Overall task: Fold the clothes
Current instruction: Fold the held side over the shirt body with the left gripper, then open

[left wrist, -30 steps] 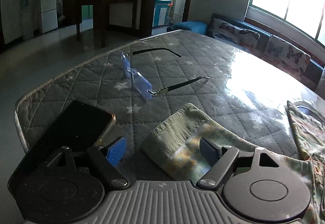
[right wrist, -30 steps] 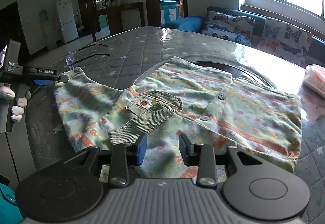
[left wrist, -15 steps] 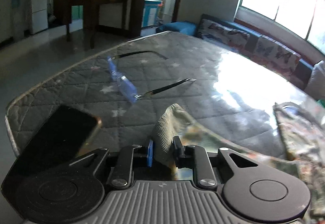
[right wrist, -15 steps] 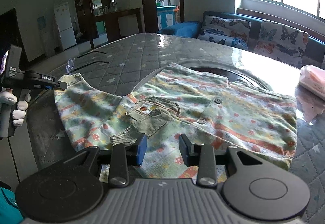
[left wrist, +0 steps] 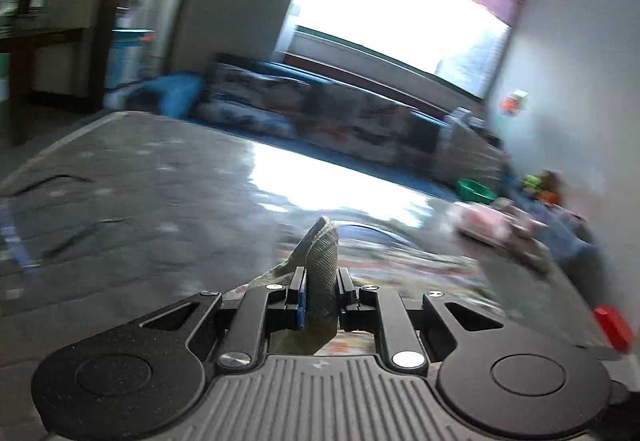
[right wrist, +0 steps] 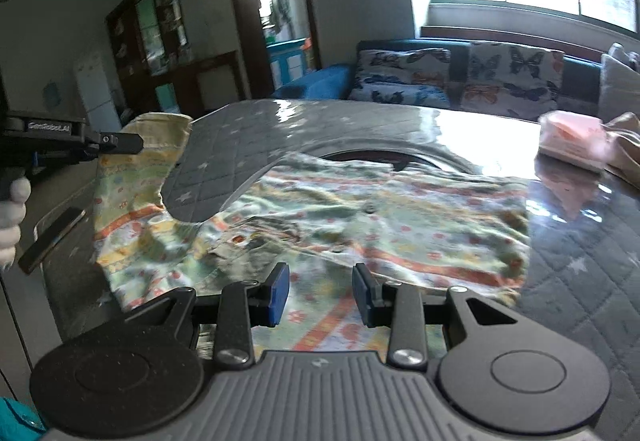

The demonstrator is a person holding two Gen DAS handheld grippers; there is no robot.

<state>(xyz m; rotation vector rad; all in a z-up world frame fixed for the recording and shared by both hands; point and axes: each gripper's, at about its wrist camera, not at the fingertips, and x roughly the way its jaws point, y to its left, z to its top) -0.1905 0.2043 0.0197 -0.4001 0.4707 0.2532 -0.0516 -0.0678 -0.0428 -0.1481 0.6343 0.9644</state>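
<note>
one sleeve is lifted in the pinching left gripper, the shirt otherwise unfolded, while the right gripper hovers wide above it.

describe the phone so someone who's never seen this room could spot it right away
Start at the grey quilted table with the patterned shirt spread on it. Go to the table's left edge, just left of the shirt's lifted sleeve. The phone lies flat there: a thin dark slab with a metallic rim, the only hard, glossy rectangle near the soft cloth.
</note>
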